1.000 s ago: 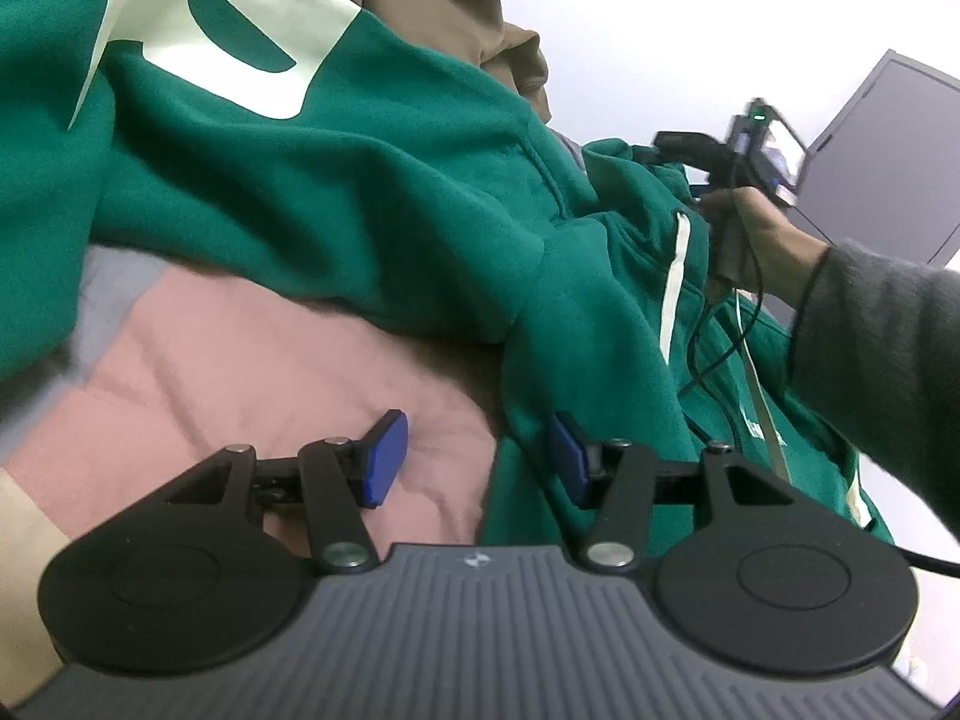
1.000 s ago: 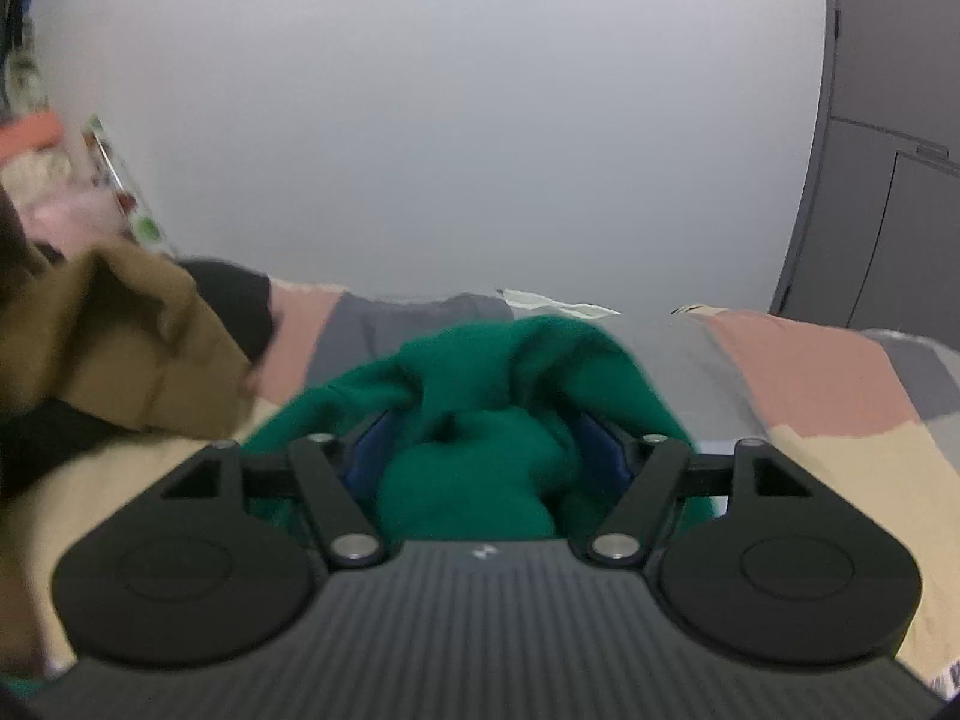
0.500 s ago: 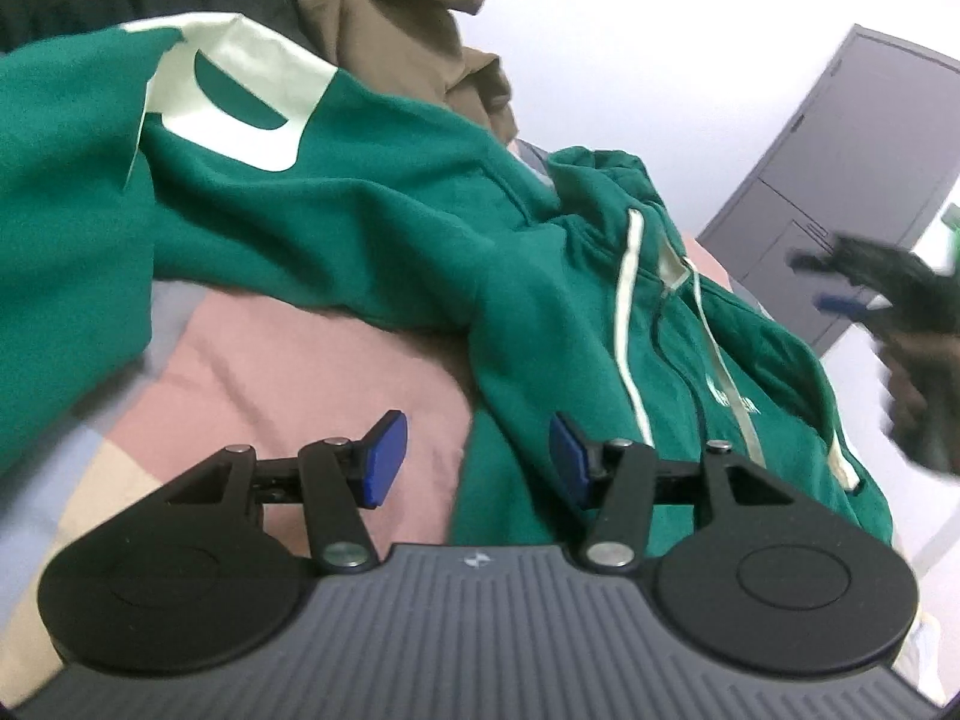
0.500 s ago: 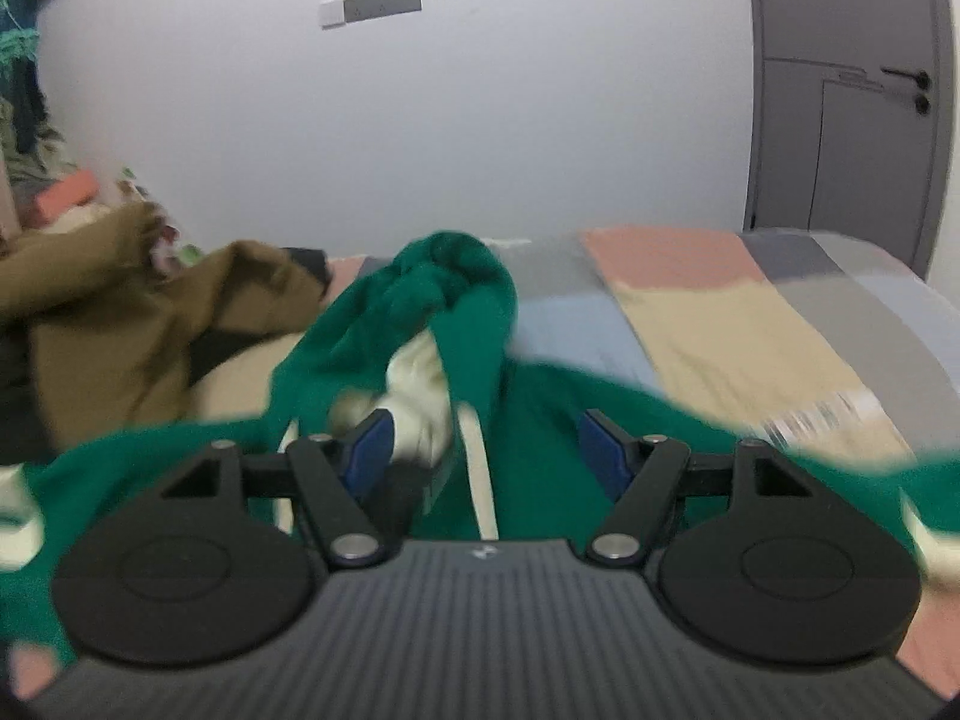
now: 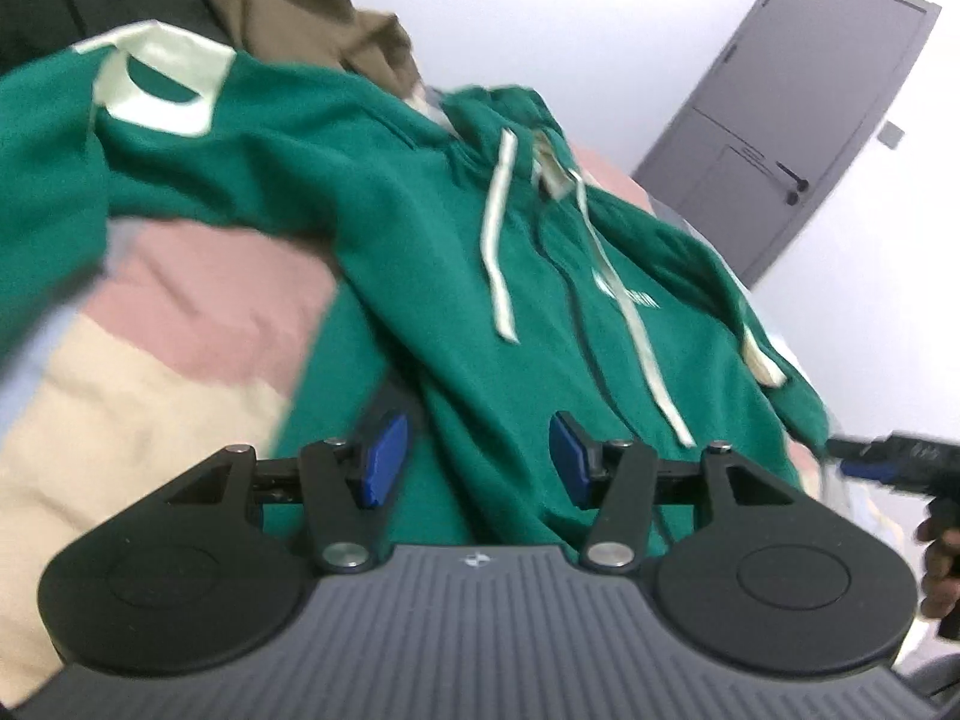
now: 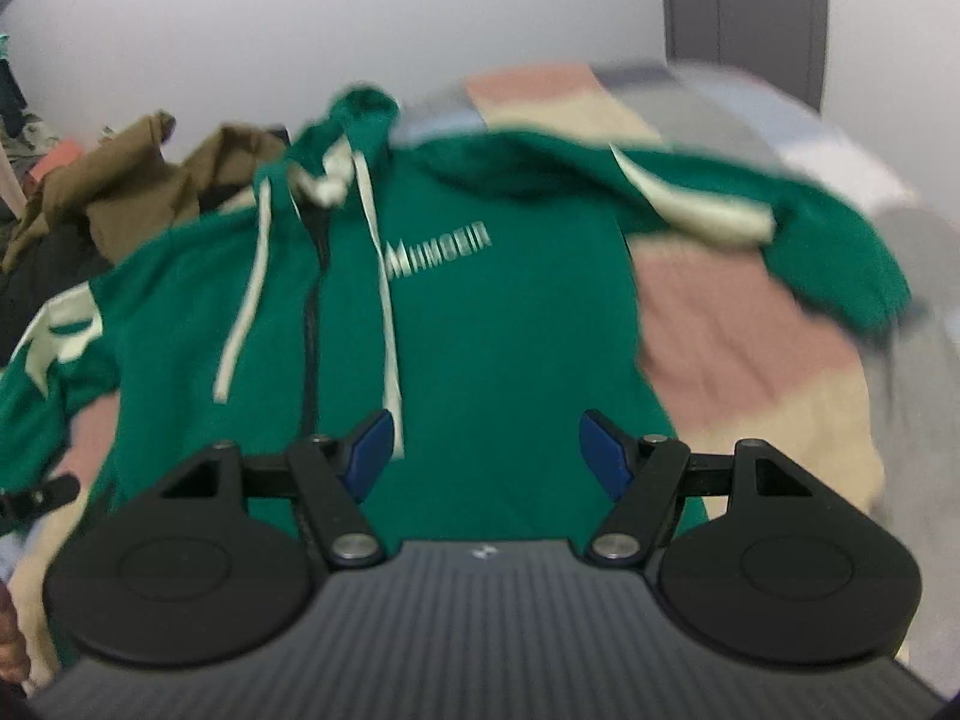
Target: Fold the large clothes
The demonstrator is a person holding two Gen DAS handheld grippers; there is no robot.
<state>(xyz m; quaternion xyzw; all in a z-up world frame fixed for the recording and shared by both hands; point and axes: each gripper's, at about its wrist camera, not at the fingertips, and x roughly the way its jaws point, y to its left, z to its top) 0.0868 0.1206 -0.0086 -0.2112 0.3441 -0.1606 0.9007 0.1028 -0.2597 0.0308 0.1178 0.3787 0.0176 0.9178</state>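
With the hoodie (image 6: 492,312) lying face-up on the bed (image 6: 738,336) and both the left gripper (image 5: 477,459) and right gripper (image 6: 486,450) part open and empty above it, bunched sleeves (image 6: 840,240) risk a crooked fold unless flattened first.

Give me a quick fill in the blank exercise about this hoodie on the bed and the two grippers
1. The hoodie is ____ in colour.
2. The hoodie's drawstrings are ____.
3. The right gripper holds ____ between its blue pads.
4. The pile of clothes beyond the hoodie's hood is mostly ____.

Missing words: green; cream; nothing; brown
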